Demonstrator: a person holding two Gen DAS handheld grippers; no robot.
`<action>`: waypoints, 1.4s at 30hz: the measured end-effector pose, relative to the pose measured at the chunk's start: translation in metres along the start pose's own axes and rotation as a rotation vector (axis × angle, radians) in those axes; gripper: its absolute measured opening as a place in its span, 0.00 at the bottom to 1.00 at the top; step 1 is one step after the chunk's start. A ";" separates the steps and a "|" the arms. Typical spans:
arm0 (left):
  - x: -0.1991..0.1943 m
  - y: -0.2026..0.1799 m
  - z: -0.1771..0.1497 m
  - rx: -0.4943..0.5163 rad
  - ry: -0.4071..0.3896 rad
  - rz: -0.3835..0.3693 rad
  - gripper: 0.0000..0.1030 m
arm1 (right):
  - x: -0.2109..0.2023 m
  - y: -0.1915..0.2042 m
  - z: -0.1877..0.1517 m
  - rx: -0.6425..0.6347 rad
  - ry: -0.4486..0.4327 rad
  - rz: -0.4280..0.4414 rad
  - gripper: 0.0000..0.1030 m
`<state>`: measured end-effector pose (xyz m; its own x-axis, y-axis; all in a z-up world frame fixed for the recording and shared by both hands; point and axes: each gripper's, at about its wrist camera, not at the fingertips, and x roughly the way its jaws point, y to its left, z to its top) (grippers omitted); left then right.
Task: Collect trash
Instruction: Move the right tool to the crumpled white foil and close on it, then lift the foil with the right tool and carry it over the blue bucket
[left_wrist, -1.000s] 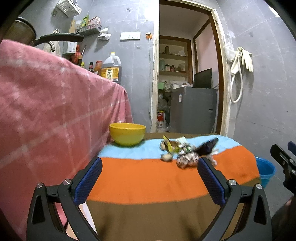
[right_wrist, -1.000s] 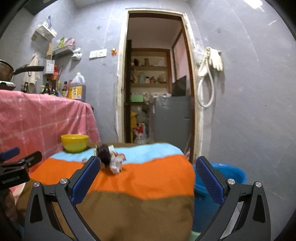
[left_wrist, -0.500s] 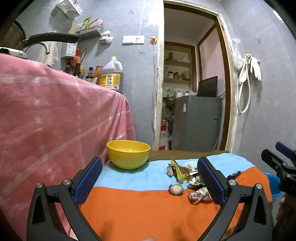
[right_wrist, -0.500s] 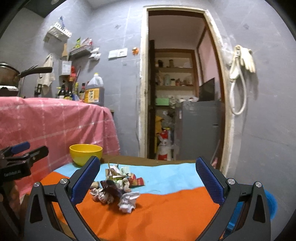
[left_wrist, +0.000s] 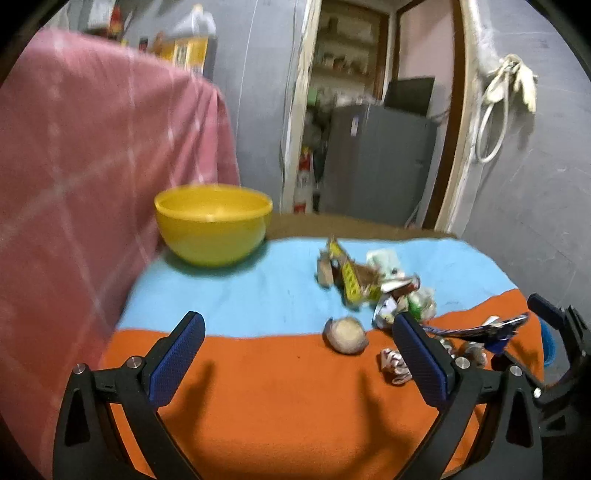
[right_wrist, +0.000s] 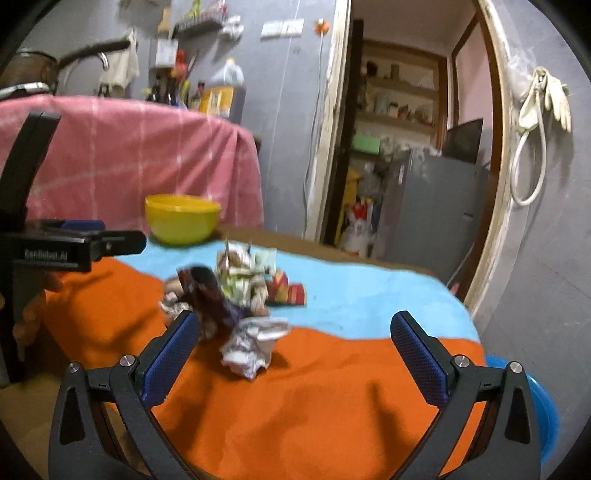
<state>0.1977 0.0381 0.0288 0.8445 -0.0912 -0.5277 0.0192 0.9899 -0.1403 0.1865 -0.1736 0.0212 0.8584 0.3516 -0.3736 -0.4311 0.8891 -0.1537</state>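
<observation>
A: Trash pile (right_wrist: 236, 291) sits mid-desk, where the blue stripe of the cloth meets the orange. Bare orange cloth (left_wrist: 280, 398) runs from there to the near edge, so both tongs have open room over it.

B: The right edge of the desk (right_wrist: 436, 310) drops off near the pile; a blue bin (right_wrist: 543, 402) stands just below that edge.

A: The pile is crumpled wrappers, a dark torn packet, a yellow scrap, and a pale round lump (left_wrist: 346, 334) lying a little apart from the rest.

B: Left tongs (left_wrist: 301, 356) are spread wide, gripping nothing. Right tongs (right_wrist: 295, 354) likewise gape, with a crumpled silver wrapper (right_wrist: 251, 343) between their tips, untouched.

A: A yellow bowl (left_wrist: 212, 223) stands at the far left corner, close against the pink-draped counter (left_wrist: 92, 166). Nothing blocks the way to the pile.
</observation>
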 end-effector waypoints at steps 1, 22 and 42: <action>0.004 0.001 0.000 -0.006 0.027 -0.012 0.91 | 0.004 0.001 0.000 -0.001 0.022 0.004 1.00; 0.051 -0.018 -0.001 0.055 0.256 -0.136 0.26 | 0.046 0.000 -0.006 0.101 0.222 0.176 0.36; -0.013 -0.043 0.014 -0.029 -0.041 -0.113 0.20 | 0.003 -0.043 0.001 0.240 0.002 0.107 0.35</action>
<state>0.1938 -0.0019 0.0532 0.8589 -0.1967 -0.4729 0.1003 0.9700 -0.2213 0.2079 -0.2100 0.0279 0.8110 0.4466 -0.3779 -0.4406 0.8912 0.1077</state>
